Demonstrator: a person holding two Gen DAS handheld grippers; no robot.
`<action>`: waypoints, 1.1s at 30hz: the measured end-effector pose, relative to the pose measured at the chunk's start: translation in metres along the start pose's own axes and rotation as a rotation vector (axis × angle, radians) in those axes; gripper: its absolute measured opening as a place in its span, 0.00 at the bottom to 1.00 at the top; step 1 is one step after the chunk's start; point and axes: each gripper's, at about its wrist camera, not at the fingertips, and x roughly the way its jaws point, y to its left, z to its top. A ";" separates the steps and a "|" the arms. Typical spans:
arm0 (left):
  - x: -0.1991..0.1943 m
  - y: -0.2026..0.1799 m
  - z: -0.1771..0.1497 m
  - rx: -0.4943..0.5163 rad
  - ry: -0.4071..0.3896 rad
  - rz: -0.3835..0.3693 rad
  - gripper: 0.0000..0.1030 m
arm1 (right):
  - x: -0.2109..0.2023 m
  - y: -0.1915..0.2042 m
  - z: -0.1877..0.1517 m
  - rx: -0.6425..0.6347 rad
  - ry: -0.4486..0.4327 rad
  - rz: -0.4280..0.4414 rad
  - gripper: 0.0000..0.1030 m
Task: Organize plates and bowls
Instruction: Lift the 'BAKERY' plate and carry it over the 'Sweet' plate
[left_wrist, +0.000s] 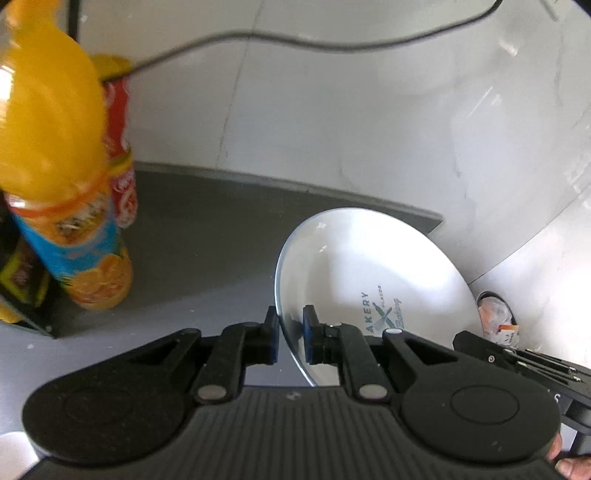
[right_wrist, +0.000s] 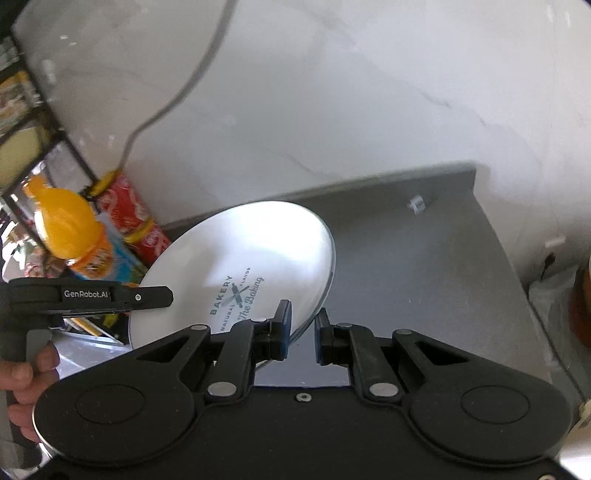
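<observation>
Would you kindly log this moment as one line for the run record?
left hand-held gripper: gripping rim of round white printed plate | right hand-held gripper: straddling opposite rim, gap visible | plate: tilted above grey counter

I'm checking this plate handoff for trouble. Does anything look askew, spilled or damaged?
The white plate is steeply tilted, off the grey counter, its rim between the fingers of both the left gripper and the right gripper. No spill or crack shows.

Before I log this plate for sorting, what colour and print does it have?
The plate is white, with dark bakery lettering and a crossed-utensil logo; the right wrist view shows it best.
</observation>
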 end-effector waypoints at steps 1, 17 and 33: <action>-0.009 0.003 0.000 0.000 -0.011 -0.004 0.11 | -0.006 0.005 0.001 -0.007 -0.012 0.007 0.12; -0.089 0.075 -0.036 0.002 -0.071 -0.018 0.10 | -0.052 0.095 -0.041 -0.013 -0.075 0.015 0.12; -0.149 0.145 -0.098 -0.028 -0.038 0.007 0.11 | -0.059 0.168 -0.112 -0.041 -0.027 0.023 0.12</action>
